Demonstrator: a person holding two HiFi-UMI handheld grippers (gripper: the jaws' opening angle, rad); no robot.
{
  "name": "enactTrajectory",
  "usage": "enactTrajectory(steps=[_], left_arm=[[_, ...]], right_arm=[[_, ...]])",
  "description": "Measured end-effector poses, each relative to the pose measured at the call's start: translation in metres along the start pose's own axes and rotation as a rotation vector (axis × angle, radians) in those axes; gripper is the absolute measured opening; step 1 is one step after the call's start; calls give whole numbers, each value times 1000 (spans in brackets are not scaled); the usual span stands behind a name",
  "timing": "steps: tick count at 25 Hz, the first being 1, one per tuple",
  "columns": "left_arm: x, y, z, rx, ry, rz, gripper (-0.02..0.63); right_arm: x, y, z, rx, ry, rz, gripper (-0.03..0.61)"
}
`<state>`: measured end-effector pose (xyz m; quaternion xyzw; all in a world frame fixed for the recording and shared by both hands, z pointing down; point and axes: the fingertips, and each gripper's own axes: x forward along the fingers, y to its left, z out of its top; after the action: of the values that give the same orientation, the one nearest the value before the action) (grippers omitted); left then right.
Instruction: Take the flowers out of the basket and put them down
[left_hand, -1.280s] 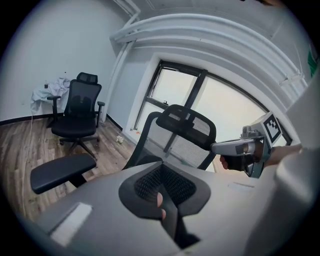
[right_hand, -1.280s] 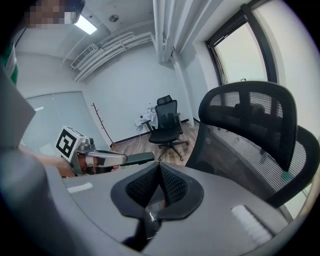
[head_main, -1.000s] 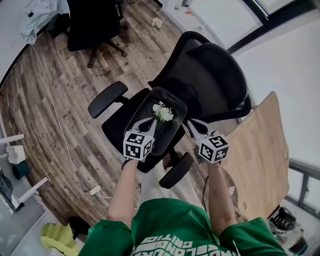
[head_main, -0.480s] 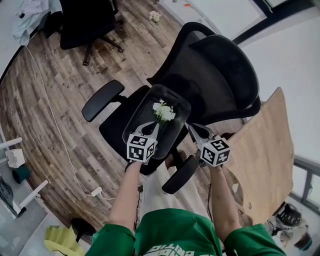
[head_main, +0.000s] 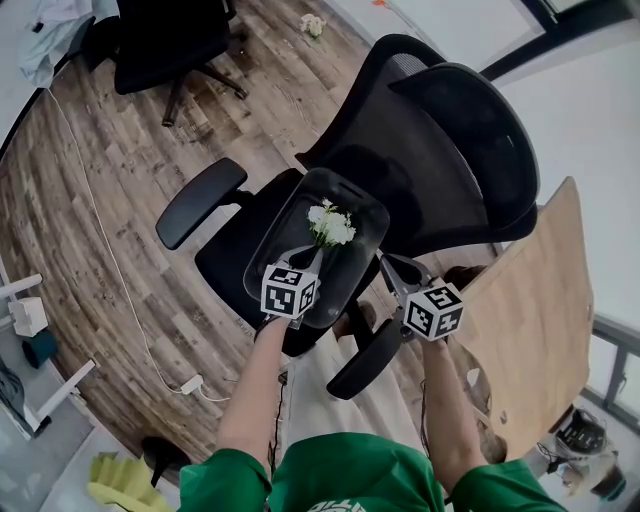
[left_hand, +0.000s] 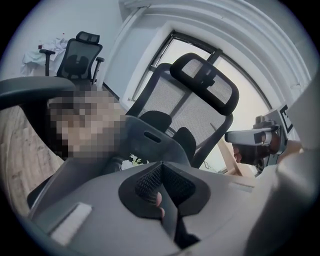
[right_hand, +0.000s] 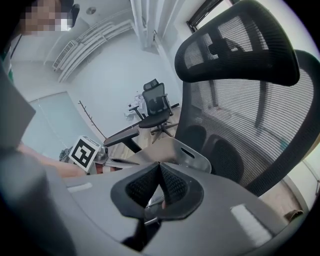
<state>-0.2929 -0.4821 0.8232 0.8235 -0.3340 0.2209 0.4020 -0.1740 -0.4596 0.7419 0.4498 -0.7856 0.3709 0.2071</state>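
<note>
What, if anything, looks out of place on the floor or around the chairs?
What looks like a loose bunch of white flowers lies on the wood floor near the far chair, well away from the basket, which holds the other flowers. Nothing else stands out.

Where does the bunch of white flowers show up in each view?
Head view: bunch of white flowers at centre, inside the grey plastic basket.
Left gripper view: flowers small, left of centre, just above the jaws.
Right gripper view: not in it.
Shared landmark: black mesh office chair.
</note>
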Motion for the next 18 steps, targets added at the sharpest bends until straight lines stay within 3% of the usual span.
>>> enactTrajectory(steps=[18], left_arm=[[90,54,-43,-93,141,11,12]], right_arm=[[45,-25,-25,-2,58,-16,6]])
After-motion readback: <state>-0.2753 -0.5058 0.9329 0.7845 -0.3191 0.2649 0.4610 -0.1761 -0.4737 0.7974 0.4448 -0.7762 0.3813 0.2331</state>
